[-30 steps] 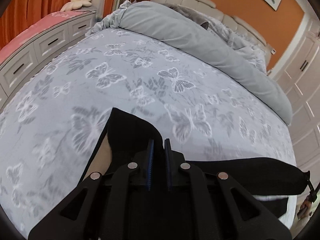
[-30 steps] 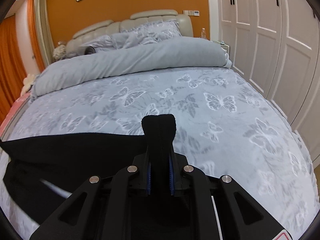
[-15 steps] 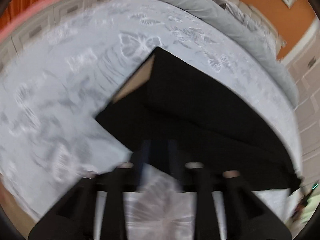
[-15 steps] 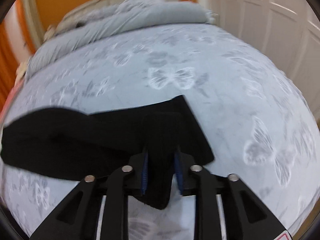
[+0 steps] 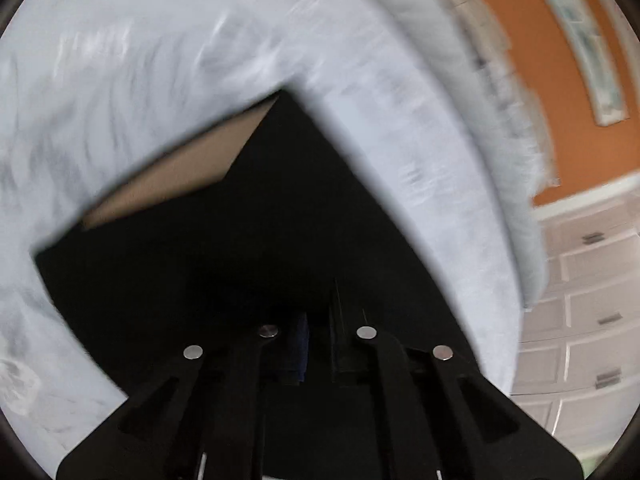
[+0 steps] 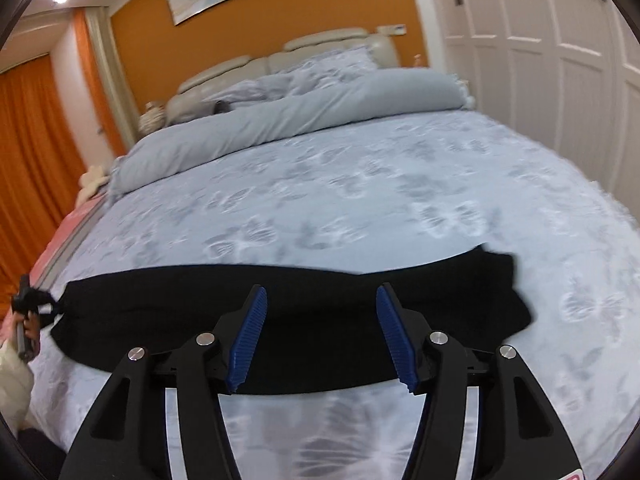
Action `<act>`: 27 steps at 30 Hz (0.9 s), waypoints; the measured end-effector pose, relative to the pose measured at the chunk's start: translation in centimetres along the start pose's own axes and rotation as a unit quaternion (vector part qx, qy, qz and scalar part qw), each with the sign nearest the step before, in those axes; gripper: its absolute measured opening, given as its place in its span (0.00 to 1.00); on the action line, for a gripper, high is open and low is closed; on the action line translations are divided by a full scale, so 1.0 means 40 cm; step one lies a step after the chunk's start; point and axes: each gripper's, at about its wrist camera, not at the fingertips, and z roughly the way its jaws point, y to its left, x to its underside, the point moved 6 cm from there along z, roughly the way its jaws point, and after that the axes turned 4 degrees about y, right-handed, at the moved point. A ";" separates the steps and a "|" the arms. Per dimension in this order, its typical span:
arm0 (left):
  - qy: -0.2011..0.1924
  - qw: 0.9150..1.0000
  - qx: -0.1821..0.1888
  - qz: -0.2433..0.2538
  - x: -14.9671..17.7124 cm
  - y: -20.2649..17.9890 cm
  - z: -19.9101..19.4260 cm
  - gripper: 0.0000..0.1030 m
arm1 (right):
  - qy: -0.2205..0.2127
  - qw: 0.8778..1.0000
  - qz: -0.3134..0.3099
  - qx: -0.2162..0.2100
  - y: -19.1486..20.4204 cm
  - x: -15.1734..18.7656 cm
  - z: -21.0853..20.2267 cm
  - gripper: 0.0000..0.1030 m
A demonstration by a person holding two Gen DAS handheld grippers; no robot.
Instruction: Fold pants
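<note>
The black pants (image 6: pixel 288 304) lie folded lengthwise in a long band across the near part of the bed. My right gripper (image 6: pixel 320 308) is open and empty, its blue pads (image 6: pixel 246 340) spread just in front of the band's near edge. In the blurred left wrist view the pants (image 5: pixel 248 248) fill the middle, with a tan inner lining (image 5: pixel 176 172) showing at the waist end. My left gripper (image 5: pixel 318 344) hovers over the black cloth; its jaws are dark and blurred, so their state does not show.
The bed (image 6: pixel 360 184) has a pale butterfly-print cover. A rolled grey duvet (image 6: pixel 280 120) lies along the headboard end. White wardrobe doors (image 6: pixel 560 40) stand to the right, orange curtains (image 6: pixel 28 152) to the left. The left gripper's end (image 6: pixel 28 312) shows at the band's left end.
My right gripper has opened and let go of the pants, which now lie flat on the bed. The left gripper has swung over the waist end, in fast motion.
</note>
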 end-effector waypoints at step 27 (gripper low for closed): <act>0.007 0.997 -0.060 0.045 0.080 0.124 -0.129 0.06 | 0.054 0.977 0.207 -0.006 -0.143 -0.066 0.207 0.03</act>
